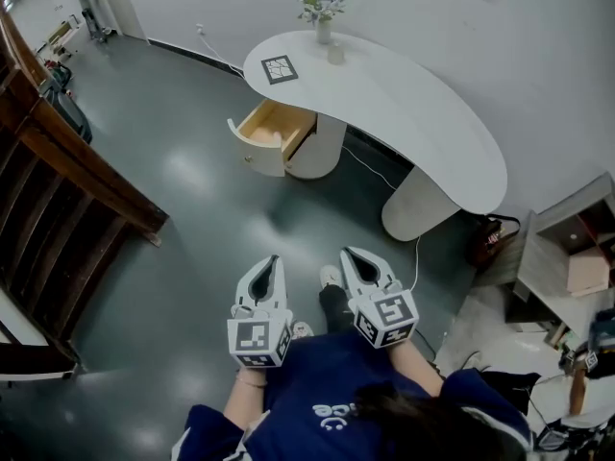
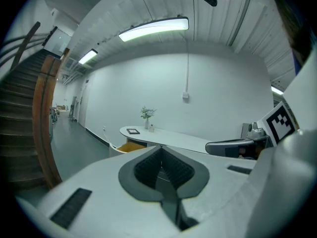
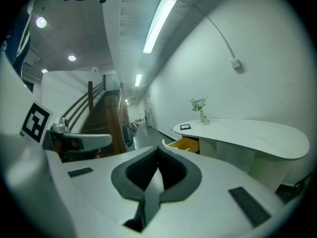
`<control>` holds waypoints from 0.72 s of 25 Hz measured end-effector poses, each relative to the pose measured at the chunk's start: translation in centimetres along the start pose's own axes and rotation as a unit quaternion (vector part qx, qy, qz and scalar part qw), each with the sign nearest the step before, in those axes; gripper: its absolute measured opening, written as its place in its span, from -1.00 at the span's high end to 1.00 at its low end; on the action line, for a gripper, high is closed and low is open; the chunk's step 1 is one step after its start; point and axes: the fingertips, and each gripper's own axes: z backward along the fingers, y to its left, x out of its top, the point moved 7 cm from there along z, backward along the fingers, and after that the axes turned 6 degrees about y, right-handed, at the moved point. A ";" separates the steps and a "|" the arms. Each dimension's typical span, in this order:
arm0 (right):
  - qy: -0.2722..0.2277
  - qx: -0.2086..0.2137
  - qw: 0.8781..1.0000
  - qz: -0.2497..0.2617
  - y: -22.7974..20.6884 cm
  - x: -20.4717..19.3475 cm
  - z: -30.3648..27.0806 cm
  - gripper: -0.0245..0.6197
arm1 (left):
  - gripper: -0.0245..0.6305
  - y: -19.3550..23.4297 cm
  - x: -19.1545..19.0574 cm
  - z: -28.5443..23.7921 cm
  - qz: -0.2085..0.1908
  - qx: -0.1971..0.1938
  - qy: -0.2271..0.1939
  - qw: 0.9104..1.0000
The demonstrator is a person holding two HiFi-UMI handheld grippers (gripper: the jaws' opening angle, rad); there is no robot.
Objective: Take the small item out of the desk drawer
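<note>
Grey floor (image 1: 192,209); white table (image 1: 413,113) far ahead, drawer (image 1: 274,133) open under its left end. Left gripper (image 1: 272,260) and right gripper (image 1: 348,254) closed, empty. Risk: closed gripper bumps drawer, grabs nothing.

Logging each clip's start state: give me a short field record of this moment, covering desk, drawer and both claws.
desk: white, curved, not yet reached
drawer: pulled open, wooden inside
drawer contents: too small to tell
left claw: shut, empty
right claw: shut, empty
desktop: vase of flowers

Open drawer (image 1: 274,128) under the surface (image 1: 423,123) at its left end, vase (image 1: 324,29) on its far edge, staircase (image 1: 67,181) off left
</note>
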 end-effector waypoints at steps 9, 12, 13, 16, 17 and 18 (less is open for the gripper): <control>-0.002 0.035 0.999 0.024 -5.2 3.4 -6.5 0.90 | 0.91 1.2 2.8 -6.8 0.009 0.012 -0.012 1.000; 0.002 0.049 0.999 0.022 -6.9 4.2 -8.5 0.90 | 0.92 1.6 3.4 -9.0 0.021 0.026 -0.007 0.999; 0.002 0.053 0.998 0.020 -7.6 4.5 -9.1 0.90 | 0.92 1.7 3.6 -9.7 0.023 0.030 -0.005 0.999; 0.006 0.064 0.998 0.017 -9.6 5.0 -10.8 0.90 | 0.92 1.5 4.2 -11.7 0.016 0.045 -0.001 0.999; 0.007 0.068 0.998 0.015 -10.2 5.2 -11.4 0.90 | 0.91 1.5 4.3 -12.3 0.015 0.050 0.001 0.999; 0.007 0.074 0.997 0.013 -10.7 5.4 -11.9 0.90 | 0.92 1.4 4.5 -12.9 0.014 0.055 0.002 0.998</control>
